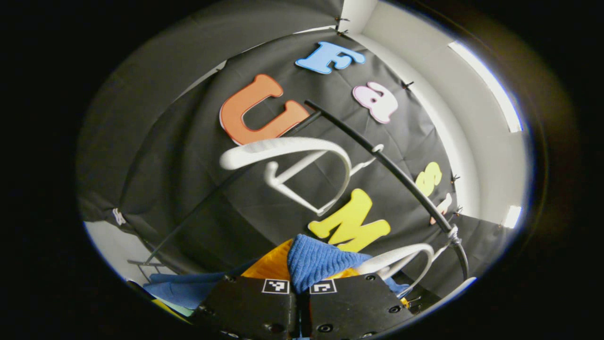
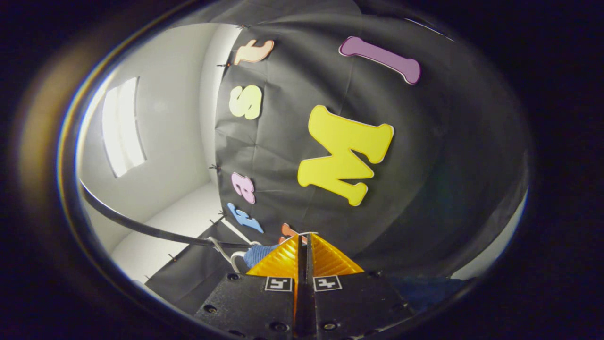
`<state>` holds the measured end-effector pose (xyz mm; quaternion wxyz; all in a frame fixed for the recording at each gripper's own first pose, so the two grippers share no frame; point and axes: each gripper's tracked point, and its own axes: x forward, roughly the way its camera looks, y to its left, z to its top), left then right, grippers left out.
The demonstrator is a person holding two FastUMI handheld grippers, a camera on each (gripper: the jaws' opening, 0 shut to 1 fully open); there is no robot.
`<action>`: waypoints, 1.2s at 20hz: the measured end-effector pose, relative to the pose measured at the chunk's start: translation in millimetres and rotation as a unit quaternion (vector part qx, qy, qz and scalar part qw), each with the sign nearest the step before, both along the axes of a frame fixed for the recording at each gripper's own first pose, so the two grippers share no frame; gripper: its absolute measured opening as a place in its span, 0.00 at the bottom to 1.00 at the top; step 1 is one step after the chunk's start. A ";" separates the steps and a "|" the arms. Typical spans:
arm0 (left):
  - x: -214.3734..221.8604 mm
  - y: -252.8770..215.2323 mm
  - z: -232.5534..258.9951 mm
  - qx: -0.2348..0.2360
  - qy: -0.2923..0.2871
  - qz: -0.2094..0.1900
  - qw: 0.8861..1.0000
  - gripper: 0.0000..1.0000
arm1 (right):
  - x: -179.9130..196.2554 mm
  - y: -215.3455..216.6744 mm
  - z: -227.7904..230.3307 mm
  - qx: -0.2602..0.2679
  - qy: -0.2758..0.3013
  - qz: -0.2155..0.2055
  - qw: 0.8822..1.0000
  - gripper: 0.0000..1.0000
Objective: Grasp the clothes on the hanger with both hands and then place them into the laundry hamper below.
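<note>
Both tilted upward: left hand-held gripper clamps blue clothes, right hand-held gripper clenched.

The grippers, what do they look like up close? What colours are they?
Each gripper, left and right, has a chunky black body dotted with small round screws. Near the front of each half sits a little white square tag with a black blocky pattern. The fingers are bright orange with fine ridges, coming to a point in the right gripper view.
</note>
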<state>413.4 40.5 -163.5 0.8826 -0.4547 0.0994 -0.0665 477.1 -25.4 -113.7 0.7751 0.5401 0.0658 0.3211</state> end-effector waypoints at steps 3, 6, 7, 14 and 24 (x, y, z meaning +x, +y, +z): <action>-15.0 -10.0 -27.4 0.001 0.016 -0.005 1.000 0.06 | -2.6 -2.3 -3.3 0.029 0.008 0.004 1.000 0.03; -20.9 -21.6 -47.5 0.006 0.042 -0.016 0.999 0.06 | 0.9 -11.8 -22.8 0.035 0.028 -0.009 0.999 0.02; -25.5 -27.9 -50.4 0.013 0.044 -0.020 0.999 0.06 | -0.1 -19.1 -24.1 0.044 0.031 -0.015 0.998 0.03; -40.1 -65.5 -61.7 0.063 0.060 -0.060 0.994 0.06 | -8.7 -36.7 -42.4 0.014 0.049 -0.038 0.998 0.03; -70.5 -109.7 -61.2 0.142 0.065 -0.103 0.982 0.06 | -44.3 -12.0 -31.6 -0.068 0.015 -0.017 0.997 0.03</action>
